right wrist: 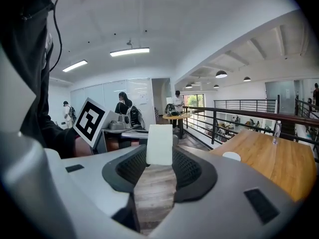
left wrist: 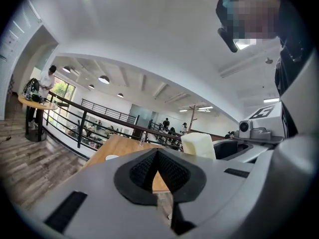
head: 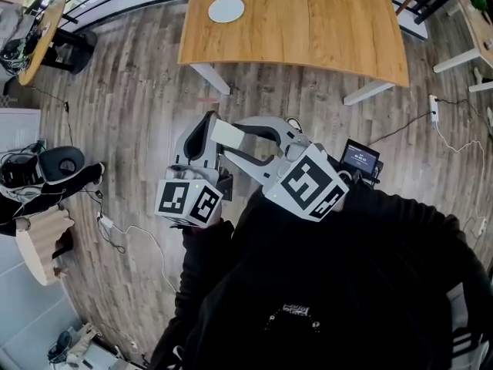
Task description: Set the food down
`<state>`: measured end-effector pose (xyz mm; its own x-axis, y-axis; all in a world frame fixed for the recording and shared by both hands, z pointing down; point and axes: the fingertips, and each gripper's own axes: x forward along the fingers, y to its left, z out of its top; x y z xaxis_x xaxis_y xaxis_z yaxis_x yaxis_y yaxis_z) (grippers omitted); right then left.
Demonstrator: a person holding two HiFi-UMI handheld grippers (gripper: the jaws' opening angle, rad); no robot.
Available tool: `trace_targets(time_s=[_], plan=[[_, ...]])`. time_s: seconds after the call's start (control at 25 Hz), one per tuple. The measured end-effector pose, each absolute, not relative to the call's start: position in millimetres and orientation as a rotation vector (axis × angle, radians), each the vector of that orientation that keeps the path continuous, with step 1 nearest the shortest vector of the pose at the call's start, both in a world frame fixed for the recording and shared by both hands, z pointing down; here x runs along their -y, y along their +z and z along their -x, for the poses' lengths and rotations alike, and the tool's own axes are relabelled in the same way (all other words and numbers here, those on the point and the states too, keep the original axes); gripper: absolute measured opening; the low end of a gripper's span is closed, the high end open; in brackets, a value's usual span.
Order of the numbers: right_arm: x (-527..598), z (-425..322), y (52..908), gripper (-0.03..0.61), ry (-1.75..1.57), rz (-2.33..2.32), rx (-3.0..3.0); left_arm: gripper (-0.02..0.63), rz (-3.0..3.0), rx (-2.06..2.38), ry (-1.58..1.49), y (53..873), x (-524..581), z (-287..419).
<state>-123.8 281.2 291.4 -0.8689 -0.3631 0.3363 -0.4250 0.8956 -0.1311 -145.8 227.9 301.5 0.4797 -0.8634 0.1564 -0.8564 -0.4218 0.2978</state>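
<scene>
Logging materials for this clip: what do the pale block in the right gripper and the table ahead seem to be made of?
Pale block: cream, matte, with smooth flat faces and slightly soft edges. It may be foam or a soft food; the look leaves that open.
Table: wood or wood veneer, going by the warm tone, the long grain lines and the light satin sheen.

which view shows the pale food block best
The right gripper view: the pale food block sits close and centred between the right claw's pads. The head view shows it small, from above. The left gripper view shows it from the side, its lower part hidden.
</scene>
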Motion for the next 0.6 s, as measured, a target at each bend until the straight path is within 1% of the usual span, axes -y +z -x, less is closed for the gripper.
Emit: trace_targets(time_s=[0.28, 0.6], plan=[[-246.3, 132.5, 285.9, 0.169, 0.279, -0.544, 2.791, -0.006, -2.366, 1.521, -0.022, 297.5, -198.3, 159.1], [-178.3, 105.0, 288.7, 0.169, 0.298, -0.584, 2.807, -0.006, -2.378, 1.534, -0.002, 297.1, -136.3, 133.2]])
